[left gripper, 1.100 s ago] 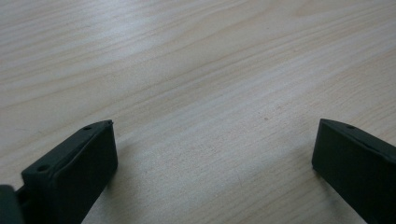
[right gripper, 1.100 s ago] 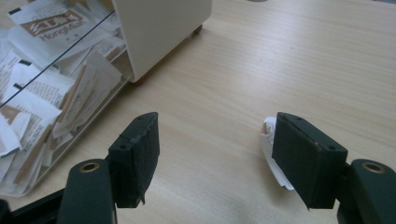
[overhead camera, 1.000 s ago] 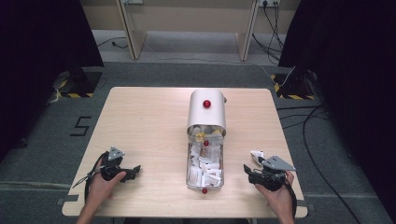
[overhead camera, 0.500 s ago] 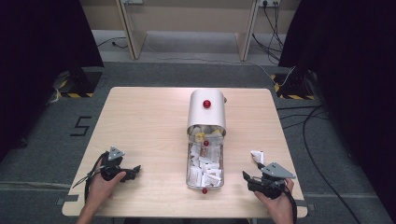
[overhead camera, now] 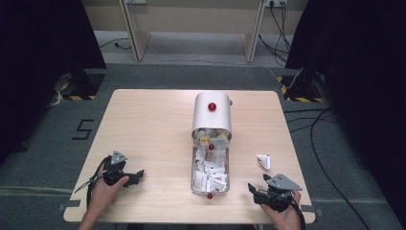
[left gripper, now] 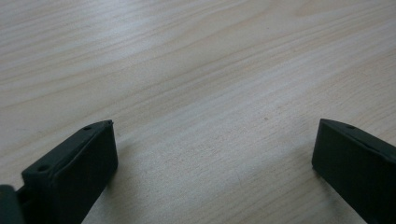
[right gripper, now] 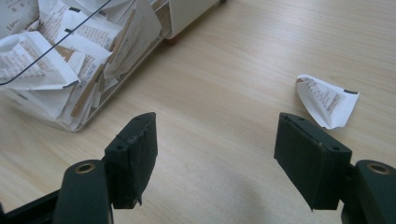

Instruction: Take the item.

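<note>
Progress: judged from the layout, one sachet (overhead camera: 264, 161) lies out of the container (overhead camera: 209, 168) on the bare table (overhead camera: 143, 124); I take the work to be lifting sachets out one at a time, so one is done and most are left.
Sachet position: right of centre in the high view, just above my right gripper (overhead camera: 257, 188) and apart from it; in the right gripper view it sits at the right edge (right gripper: 328, 100), beyond the tip of the right-hand jaw, not between the jaws.
Container position: centre of the high view, its roll-top lid (overhead camera: 212, 114) pushed toward the top of the frame, leaving the lower half open.
Contents: many white sachets piled loosely (right gripper: 56, 51); too overlapped to count.
Red knobs: three in the high view, one on the lid, one at the lid's lower edge, one at the container's near end.
Right gripper state: my jaws stand wide with only bare wood between them; nothing held.
Left gripper (overhead camera: 137, 174) state: lower left of the high view, jaws wide, bare wood between them, nothing held.
Count, grippers: two.
Count, loose sachets on table: one.
Remaining: reach back into the open half for the next sachet.
</note>
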The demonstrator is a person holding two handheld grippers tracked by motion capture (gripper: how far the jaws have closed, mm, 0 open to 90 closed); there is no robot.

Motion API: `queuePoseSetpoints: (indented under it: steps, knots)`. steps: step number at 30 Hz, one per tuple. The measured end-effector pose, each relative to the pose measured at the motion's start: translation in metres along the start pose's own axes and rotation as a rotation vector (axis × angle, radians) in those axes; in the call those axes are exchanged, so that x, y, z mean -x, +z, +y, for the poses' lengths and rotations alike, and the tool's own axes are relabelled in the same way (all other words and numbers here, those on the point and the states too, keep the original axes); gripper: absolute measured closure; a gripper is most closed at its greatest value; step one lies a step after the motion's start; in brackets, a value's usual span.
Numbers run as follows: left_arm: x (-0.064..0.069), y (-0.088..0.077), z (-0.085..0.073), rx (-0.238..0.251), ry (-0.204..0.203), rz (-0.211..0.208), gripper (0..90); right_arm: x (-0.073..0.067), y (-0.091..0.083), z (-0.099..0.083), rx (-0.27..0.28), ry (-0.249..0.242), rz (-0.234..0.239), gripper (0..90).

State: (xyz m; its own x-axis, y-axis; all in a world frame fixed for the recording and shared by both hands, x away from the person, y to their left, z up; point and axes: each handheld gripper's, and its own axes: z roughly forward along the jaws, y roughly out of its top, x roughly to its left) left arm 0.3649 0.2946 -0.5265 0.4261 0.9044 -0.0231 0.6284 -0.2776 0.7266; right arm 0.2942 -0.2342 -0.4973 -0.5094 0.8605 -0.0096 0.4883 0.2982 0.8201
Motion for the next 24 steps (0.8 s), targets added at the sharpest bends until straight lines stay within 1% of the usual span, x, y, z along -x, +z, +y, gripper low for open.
queuePoseSetpoints:
  steps: [2,8,10,13,17,24]
  knots:
    - [0.000,0.000,0.000,0.000,0.000,0.000,0.0,-0.002,-0.001,-0.003,-0.006,-0.004,-0.003,30.4]
    - [0.000,0.000,0.000,0.000,0.000,0.000,0.0,-0.004,-0.003,-0.011,-0.020,0.003,-0.001,29.3]
    - [0.000,0.000,0.000,0.000,0.000,0.000,0.0,-0.004,-0.003,-0.012,-0.023,0.007,-0.001,29.3]
    - [0.000,0.000,0.000,0.000,0.000,0.000,0.0,-0.005,-0.006,-0.012,-0.022,-0.004,-0.013,29.3]
    - [0.000,0.000,0.000,0.000,0.000,0.000,0.0,-0.007,-0.008,-0.014,-0.029,-0.008,-0.008,28.4]
    - [0.000,0.000,0.000,0.000,0.000,0.000,0.0,-0.007,-0.007,-0.018,-0.036,-0.007,-0.008,26.1]
